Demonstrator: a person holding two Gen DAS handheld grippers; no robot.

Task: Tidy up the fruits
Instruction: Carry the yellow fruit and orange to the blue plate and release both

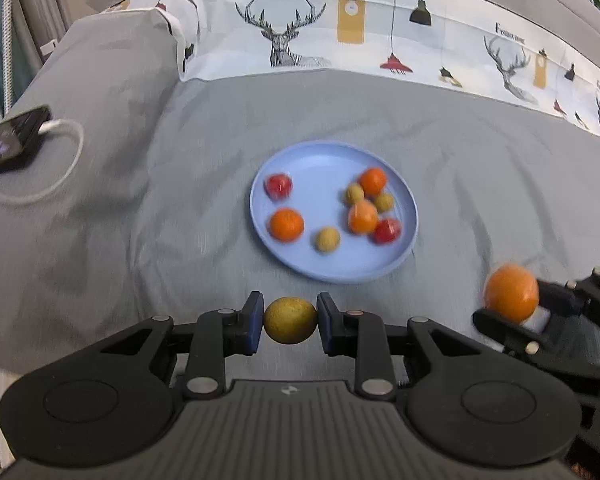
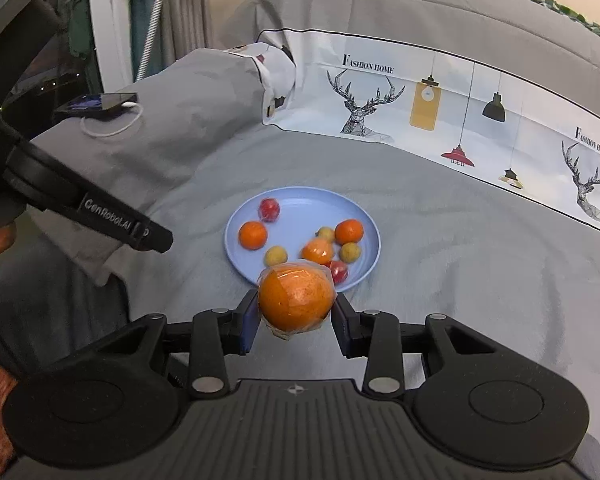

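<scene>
The left gripper [image 1: 290, 320] has its jaws clenched on a yellow-green fruit [image 1: 290, 321]; the right gripper [image 2: 296, 318] grasps a film-wrapped orange [image 2: 296, 297]; both hang over the grey bed [image 1: 460, 184], just short of the blue plate [image 1: 324, 270] at its 6 o'clock edge. The plate already holds several fruits, crowded toward 3 o'clock; so the yellow-green fruit is best set in the bare patch near 12 o'clock, the orange lowered near 6 o'clock; release low and one at a time, since round fruit will likely roll.
</scene>
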